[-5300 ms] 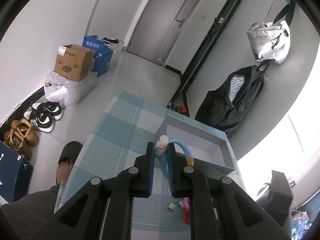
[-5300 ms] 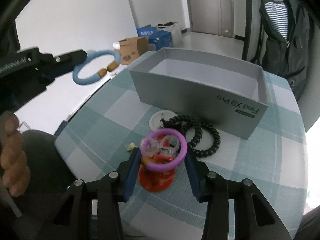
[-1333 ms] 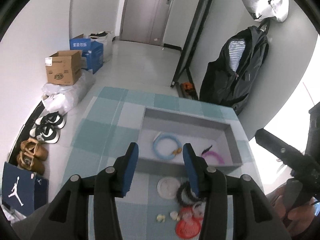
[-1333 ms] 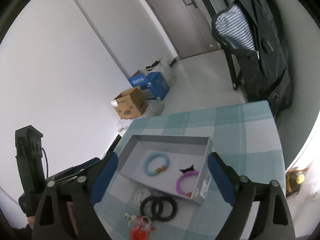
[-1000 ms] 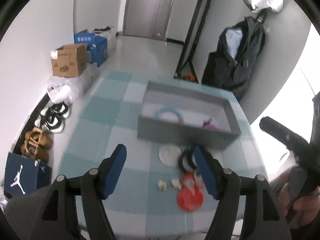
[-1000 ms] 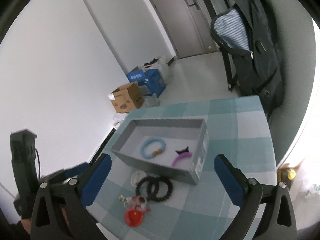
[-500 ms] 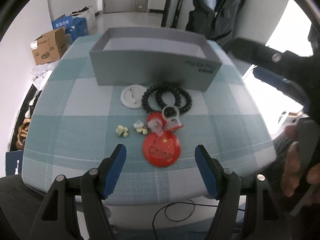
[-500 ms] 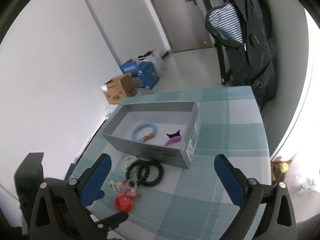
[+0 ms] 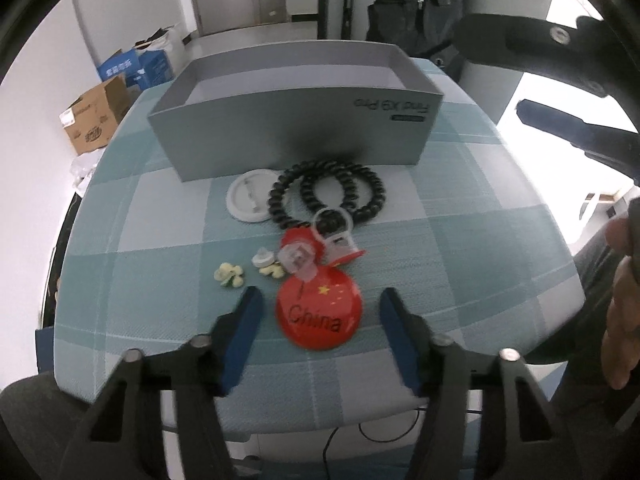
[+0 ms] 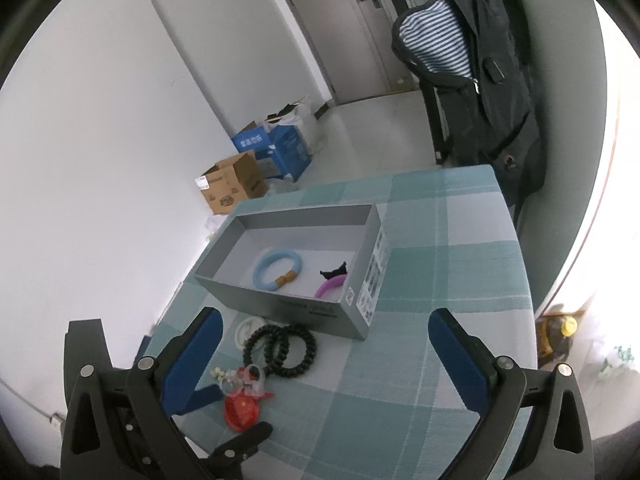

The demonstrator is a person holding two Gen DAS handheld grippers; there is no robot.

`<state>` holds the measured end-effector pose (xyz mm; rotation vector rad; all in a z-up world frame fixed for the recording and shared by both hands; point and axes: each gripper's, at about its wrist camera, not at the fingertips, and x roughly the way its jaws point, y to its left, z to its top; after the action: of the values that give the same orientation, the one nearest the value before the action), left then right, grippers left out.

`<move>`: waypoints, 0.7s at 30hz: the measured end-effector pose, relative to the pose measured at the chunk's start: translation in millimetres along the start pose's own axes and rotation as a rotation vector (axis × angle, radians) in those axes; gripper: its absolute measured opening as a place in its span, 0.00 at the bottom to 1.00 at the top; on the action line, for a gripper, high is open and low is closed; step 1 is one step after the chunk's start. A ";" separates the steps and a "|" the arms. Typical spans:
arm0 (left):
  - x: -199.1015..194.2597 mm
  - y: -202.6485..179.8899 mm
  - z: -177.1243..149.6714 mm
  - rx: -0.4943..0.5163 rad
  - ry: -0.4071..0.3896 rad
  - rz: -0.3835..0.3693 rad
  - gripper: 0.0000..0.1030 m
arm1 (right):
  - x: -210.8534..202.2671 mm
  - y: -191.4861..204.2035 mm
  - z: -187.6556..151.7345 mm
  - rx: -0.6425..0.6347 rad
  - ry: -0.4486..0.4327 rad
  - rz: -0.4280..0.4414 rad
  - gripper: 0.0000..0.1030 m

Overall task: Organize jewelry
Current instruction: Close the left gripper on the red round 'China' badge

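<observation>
Checked table (image 9: 500,208): two bracelets (image 10: 278,270) in box (image 10: 288,304).

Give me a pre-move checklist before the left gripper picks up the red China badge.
1. Left gripper free of load: ok. Nothing is held; its fingers have just been closing, one on each side of the badge.
2. Red China badge centred between the fingers: ok.
3. Fingers touching the badge: not ok, gaps show on both sides.
4. Badge free of neighbours: not ok. A clear clip overlaps its far edge.
5. Grey box has room: ok. It holds only a blue bracelet and a purple bracelet.
6. Right gripper out of the way: ok, open and empty.
</observation>
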<state>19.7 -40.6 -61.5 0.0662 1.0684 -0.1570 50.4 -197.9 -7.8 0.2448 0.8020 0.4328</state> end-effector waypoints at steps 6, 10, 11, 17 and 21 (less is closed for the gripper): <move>-0.3 3.8 0.9 0.000 -0.003 -0.012 0.36 | -2.7 -5.6 2.1 0.028 -0.001 0.005 1.00; -2.6 2.2 -1.0 -0.012 -0.008 -0.039 0.36 | -3.0 -8.2 2.0 0.039 0.001 0.004 1.00; -5.2 -0.5 -2.7 -0.016 -0.011 -0.046 0.36 | -2.8 -8.6 1.7 0.041 0.003 0.004 1.00; -20.6 -2.4 -1.0 -0.023 -0.063 -0.093 0.36 | -0.7 -11.1 -1.0 0.048 0.030 0.034 1.00; -30.4 3.0 0.0 -0.054 -0.103 -0.144 0.36 | 2.3 -9.1 -4.2 0.041 0.054 0.023 1.00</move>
<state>5.9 -34.7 -34.8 -0.0668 0.9742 -0.2587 51.2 -204.7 -15.5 0.2819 0.8620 0.4468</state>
